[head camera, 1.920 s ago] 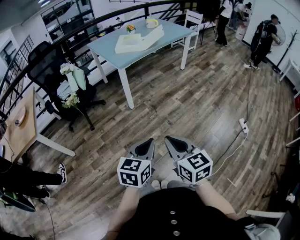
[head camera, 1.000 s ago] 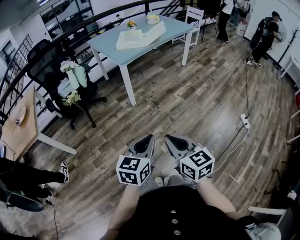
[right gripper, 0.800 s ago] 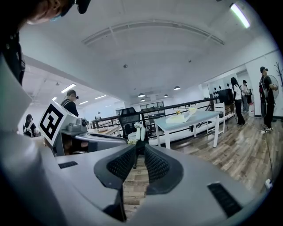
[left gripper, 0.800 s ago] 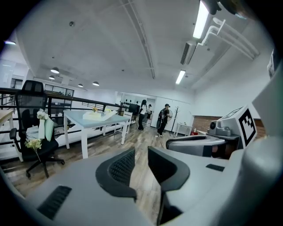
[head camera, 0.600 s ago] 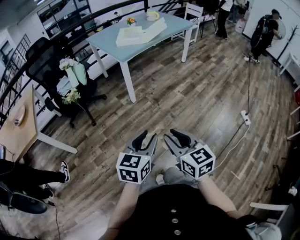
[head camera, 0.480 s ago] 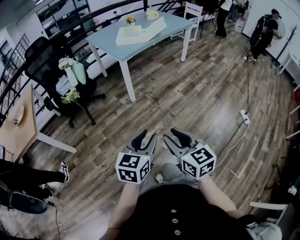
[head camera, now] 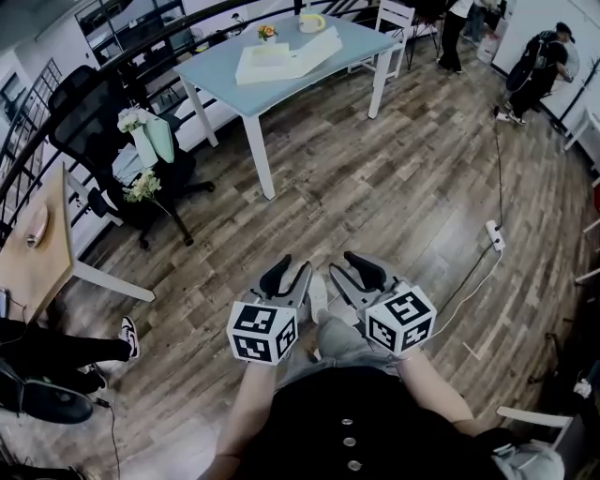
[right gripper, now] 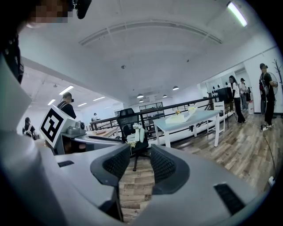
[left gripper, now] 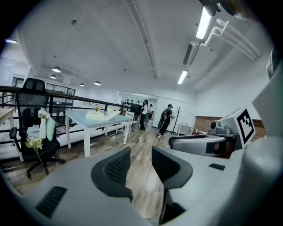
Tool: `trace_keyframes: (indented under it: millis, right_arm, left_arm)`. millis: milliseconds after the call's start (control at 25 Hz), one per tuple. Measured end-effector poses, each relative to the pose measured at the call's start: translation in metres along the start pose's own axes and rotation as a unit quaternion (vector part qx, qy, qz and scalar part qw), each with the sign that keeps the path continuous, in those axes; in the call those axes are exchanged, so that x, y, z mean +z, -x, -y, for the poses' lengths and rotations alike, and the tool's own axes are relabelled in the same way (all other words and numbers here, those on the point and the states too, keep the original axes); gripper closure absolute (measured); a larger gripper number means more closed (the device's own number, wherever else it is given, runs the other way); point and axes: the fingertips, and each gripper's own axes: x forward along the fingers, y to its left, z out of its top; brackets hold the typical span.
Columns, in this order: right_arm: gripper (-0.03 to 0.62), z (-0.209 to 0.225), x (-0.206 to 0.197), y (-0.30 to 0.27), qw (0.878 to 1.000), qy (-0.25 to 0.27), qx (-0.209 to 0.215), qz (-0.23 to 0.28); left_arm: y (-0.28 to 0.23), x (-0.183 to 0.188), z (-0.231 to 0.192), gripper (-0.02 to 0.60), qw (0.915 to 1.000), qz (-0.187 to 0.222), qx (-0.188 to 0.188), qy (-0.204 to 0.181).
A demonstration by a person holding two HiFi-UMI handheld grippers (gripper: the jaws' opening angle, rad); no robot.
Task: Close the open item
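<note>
**Open box on the far table; both grippers empty and well apart from it.**

White box (head camera: 281, 61) sits at the far end of the blue table (head camera: 220, 89), its lid tilted up, near a cup (head camera: 311, 22) and small flowers (head camera: 267, 31). Left gripper (head camera: 289, 275) and right gripper (head camera: 349, 270) are held side by side, low over the wood floor (head camera: 375, 187) and close to the person's body. Both sets of jaws have just been opening and stand moderately apart, with nothing between them.

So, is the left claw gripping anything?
No, the left claw has just opened, and only bare wooden floor shows between its pads.
</note>
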Motion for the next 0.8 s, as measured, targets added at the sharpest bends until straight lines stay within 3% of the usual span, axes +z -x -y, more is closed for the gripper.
trace_keyframes:
  millis: [360,800]
  right_arm:
    - [0.448,0.032,0.019,-0.068,1.000,-0.004,0.023,-0.007]
    - [0.454,0.092,0.070,-0.166,0.999,-0.003,0.041,-0.002]
  left_arm:
    - [-0.041,0.021,-0.057,0.431,0.9997,-0.002,0.023,0.008]
    - [-0.117,0.079,-0.133,0.430,0.9990,0.007,0.043,0.005]
